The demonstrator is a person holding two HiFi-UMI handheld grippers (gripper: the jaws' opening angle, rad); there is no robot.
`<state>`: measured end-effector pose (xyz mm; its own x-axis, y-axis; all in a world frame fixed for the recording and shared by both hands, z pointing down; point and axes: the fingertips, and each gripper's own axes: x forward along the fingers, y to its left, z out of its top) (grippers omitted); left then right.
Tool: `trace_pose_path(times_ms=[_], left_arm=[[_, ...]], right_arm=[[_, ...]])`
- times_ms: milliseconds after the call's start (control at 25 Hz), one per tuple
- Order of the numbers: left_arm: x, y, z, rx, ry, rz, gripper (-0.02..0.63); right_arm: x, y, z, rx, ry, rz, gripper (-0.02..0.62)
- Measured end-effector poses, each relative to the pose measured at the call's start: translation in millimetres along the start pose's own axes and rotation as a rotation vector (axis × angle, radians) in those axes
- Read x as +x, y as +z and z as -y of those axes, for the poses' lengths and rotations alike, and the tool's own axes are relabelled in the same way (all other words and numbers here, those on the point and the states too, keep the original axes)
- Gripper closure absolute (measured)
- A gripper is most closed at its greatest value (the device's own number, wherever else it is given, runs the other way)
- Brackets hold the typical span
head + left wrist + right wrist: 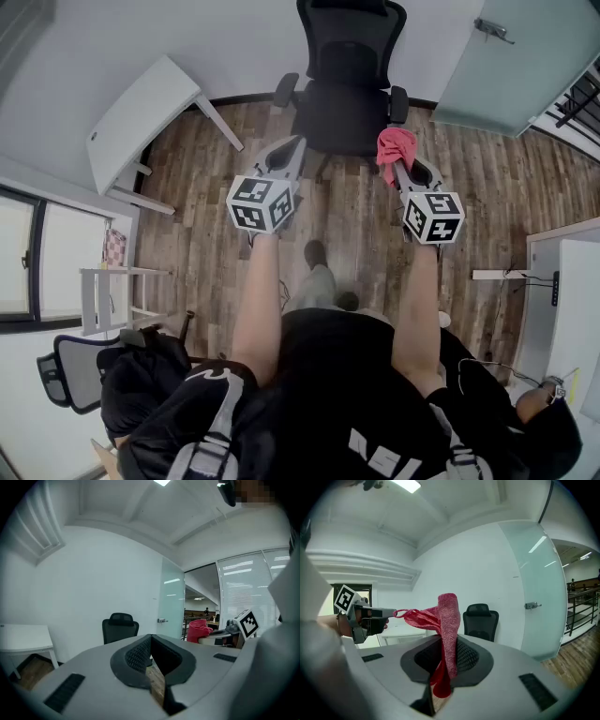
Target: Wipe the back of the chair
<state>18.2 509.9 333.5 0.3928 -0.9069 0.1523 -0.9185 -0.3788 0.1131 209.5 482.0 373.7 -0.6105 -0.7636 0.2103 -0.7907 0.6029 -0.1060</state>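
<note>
A black office chair (pixel 349 84) stands ahead of me by the white wall, its seat turned toward me and its backrest on the far side. It also shows in the left gripper view as the chair (pixel 120 627) and in the right gripper view as the chair (pixel 481 620). My right gripper (pixel 401 171) is shut on a red cloth (pixel 396 148), which sticks up out of the jaws (pixel 447 620). Both grippers hang short of the chair's seat. The left gripper (pixel 291 148) is shut with nothing in it, and its tips (pixel 151 638) meet.
A white table (pixel 141 117) stands to the chair's left and a frosted glass door (pixel 511 56) to its right. A white desk (pixel 567 300) is on my right, with a second black chair (pixel 75 370) behind me on the left. The floor is wood planks.
</note>
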Motion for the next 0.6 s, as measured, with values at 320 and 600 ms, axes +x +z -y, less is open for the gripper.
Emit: trace_pose_path(times_ms=[320,600], left_arm=[[56.2,3.7,-48.7,0.011,-0.023,-0.020,0.581],[115.4,11.7,-107.7,0.021,-0.064,-0.045,0.581]], right_arm=[[78.9,1.2,15.5,0.009,0.013,-0.037,0.529],[154.4,19.1,31.0,0.023,0.006,-0.049,0.529]])
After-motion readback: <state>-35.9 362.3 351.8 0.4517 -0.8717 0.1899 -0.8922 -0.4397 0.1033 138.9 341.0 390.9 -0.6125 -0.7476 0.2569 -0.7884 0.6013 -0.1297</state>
